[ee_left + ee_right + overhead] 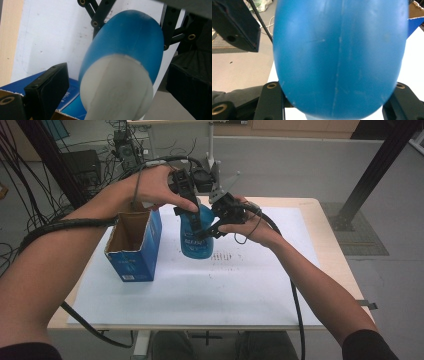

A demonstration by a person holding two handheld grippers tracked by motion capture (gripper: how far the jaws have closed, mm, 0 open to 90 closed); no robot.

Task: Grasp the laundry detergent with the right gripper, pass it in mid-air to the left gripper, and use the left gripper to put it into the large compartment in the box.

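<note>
A blue plastic bottle with a white cap stands upright over the white sheet, right of an open blue cardboard box. My right gripper comes in from the right and is shut on the bottle's body, one jaw on each side. My left gripper reaches down from above. Its jaws stand open around the cap with a gap on both sides, as the left gripper view shows. I cannot tell whether the bottle's base rests on the sheet.
The white sheet covers most of the wooden table. The box's open top faces up, close to the bottle's left side. Cables trail from both grippers over the table's front edge. Dark stands and wires crowd the floor at the back left.
</note>
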